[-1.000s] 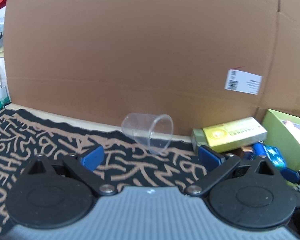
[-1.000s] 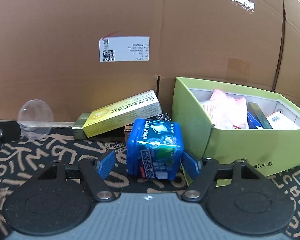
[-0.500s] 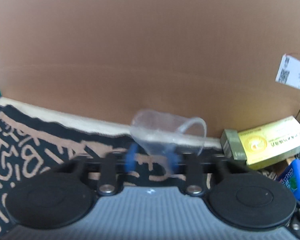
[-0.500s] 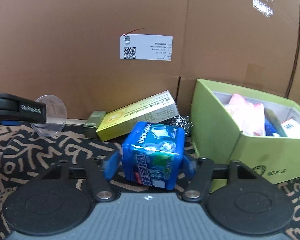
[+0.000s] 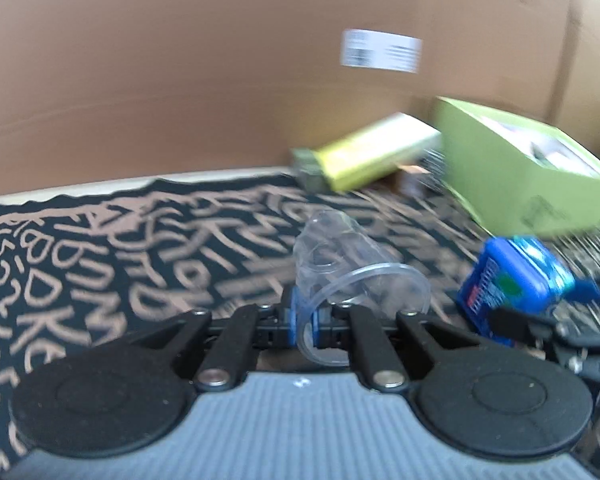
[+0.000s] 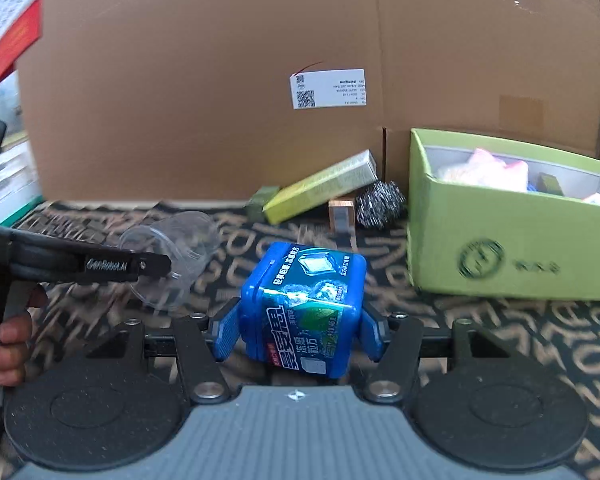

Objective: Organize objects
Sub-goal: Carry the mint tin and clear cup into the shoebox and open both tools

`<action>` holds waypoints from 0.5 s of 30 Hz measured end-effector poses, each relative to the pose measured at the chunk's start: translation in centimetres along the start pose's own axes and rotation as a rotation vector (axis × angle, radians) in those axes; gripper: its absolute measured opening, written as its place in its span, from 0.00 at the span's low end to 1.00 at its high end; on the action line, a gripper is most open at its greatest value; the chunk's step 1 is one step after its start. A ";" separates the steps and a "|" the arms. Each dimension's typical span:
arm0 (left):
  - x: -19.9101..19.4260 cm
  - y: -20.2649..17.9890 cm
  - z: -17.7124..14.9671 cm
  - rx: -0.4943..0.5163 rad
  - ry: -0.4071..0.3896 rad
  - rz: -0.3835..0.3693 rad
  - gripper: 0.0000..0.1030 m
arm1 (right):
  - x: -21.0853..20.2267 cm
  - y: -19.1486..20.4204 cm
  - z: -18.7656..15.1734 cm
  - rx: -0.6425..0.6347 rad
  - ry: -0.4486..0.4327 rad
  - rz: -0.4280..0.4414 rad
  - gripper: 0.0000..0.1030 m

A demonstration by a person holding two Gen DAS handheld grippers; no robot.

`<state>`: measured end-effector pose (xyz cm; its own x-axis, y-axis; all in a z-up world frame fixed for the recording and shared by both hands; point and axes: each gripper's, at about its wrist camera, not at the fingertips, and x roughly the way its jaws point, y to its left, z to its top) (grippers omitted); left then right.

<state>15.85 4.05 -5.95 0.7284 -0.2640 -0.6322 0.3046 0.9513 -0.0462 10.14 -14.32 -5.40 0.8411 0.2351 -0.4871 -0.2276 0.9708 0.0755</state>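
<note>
A clear plastic cup (image 5: pixel 340 264) lies tilted between the blue pads of my left gripper (image 5: pixel 305 320), which is shut on its thin rim, above the black-and-tan patterned cloth (image 5: pixel 100 260). In the right wrist view the same cup (image 6: pixel 176 252) sits at the tip of the left gripper's black fingers (image 6: pixel 112 266), with a hand (image 6: pixel 8 344) on the trigger. My right gripper (image 6: pixel 300 332) is shut on a blue plastic box with a printed label (image 6: pixel 304 304), one pad pressed on each side. That blue box (image 5: pixel 512 280) also shows at the right of the left wrist view.
An open green box (image 6: pixel 500 256) holding several packets stands at the right. A yellow carton (image 6: pixel 320 188), a small copper-coloured box (image 6: pixel 342 214) and a steel-wool scourer (image 6: pixel 380 204) lie against the cardboard wall (image 6: pixel 220 80) behind.
My left gripper shut on the cup's rim and swung with it toward the right. My right gripper shut on the blue box and drew back from the green box.
</note>
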 end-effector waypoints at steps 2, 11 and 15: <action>-1.4 -1.2 -0.8 0.044 -0.023 -0.006 0.09 | -1.8 -0.8 -0.9 -0.009 0.009 0.015 0.61; -0.8 -2.9 -1.0 0.106 -0.045 0.083 0.32 | -2.9 -1.7 -1.8 0.013 0.009 -0.017 0.66; -0.4 -2.7 -1.1 0.099 -0.022 0.060 0.16 | -2.8 -1.5 -2.1 -0.014 0.003 -0.050 0.66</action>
<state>14.09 1.79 -6.43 0.7600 -0.2113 -0.6145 0.3183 0.9455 0.0685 7.10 -16.49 -5.98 0.8500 0.1856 -0.4930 -0.1919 0.9807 0.0385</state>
